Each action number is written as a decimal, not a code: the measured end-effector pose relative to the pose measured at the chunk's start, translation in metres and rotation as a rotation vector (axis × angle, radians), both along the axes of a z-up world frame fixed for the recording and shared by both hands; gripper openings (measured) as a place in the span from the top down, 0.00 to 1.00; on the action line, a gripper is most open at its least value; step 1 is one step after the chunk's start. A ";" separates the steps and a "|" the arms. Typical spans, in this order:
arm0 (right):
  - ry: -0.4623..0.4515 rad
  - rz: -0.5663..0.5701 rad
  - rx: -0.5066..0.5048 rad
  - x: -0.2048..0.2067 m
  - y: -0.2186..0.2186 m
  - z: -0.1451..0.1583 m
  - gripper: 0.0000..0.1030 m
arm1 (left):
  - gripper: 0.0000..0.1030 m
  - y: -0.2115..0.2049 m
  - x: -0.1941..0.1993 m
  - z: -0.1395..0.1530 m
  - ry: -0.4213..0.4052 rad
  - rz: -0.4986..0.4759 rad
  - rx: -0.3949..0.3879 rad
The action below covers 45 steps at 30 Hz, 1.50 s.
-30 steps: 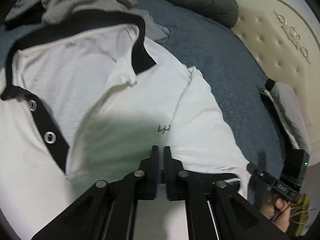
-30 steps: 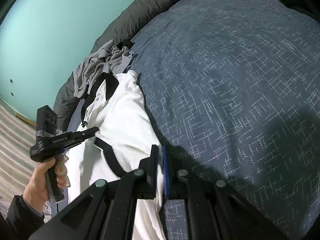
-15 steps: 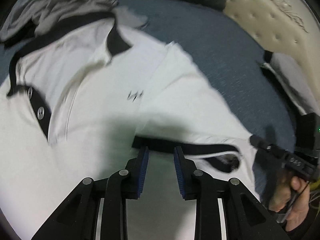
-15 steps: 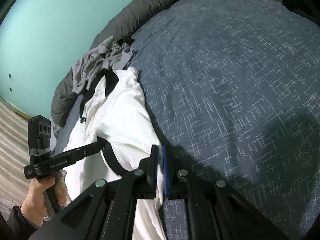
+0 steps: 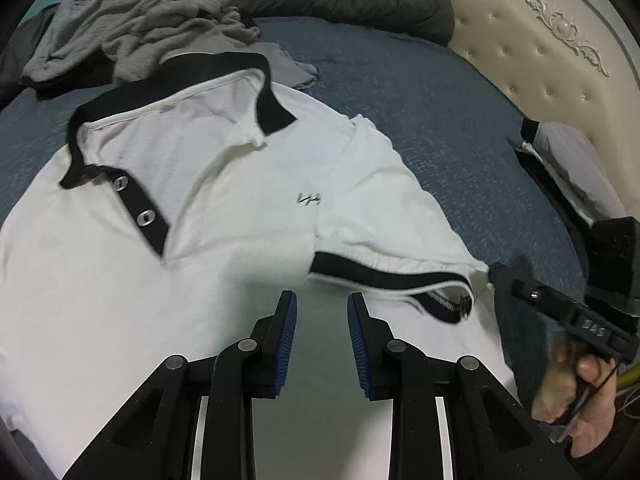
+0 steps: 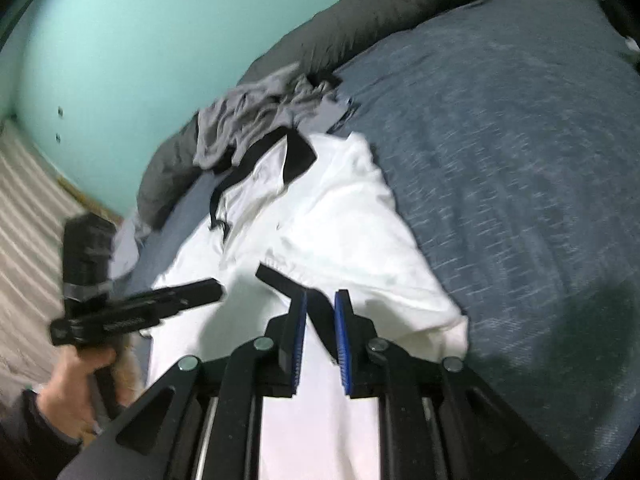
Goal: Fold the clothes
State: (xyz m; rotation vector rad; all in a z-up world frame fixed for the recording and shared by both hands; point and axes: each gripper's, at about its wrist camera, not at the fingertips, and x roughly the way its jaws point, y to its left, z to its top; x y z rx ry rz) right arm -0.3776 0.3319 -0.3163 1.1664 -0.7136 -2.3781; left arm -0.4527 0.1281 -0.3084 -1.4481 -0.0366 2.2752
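**Both grippers released above the white polo shirt**

In my left wrist view the white polo shirt [image 5: 224, 208] lies flat on the blue bed cover [image 5: 420, 92] and fills the centre and the left of the frame. Its black collar [image 5: 176, 80] is in the upper left, and the black placket with two buttons [image 5: 140, 208] is below it. The sleeve is folded over the body, so the black sleeve band [image 5: 384, 278] runs across the frame right of centre. My left gripper [image 5: 322, 308] is at the bottom centre with the jaws apart; only the shirt surface shows between them and the pads do not press on it.

In my right wrist view the right gripper [image 6: 320, 300] has just been opening. The gap is narrow and I see the dark sleeve band [image 6: 280, 280] just in front of the fingertips, not clamped.

A crumpled grey garment [image 5: 132, 32] lies at the top left, touching the collar. A cream headboard [image 5: 560, 60] is at the upper right.
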 end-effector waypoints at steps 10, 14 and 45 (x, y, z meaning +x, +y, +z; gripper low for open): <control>-0.106 0.092 0.076 -0.002 -0.023 -0.023 0.87 | 0.72 -0.062 0.021 -0.002 -0.019 0.083 -0.007; -0.044 0.054 0.054 0.002 -0.016 -0.011 0.87 | 0.72 -0.084 0.028 0.002 -0.008 0.115 -0.017; 0.029 0.036 0.067 0.006 -0.027 0.011 0.87 | 0.54 -0.376 0.055 -0.012 0.039 0.800 0.057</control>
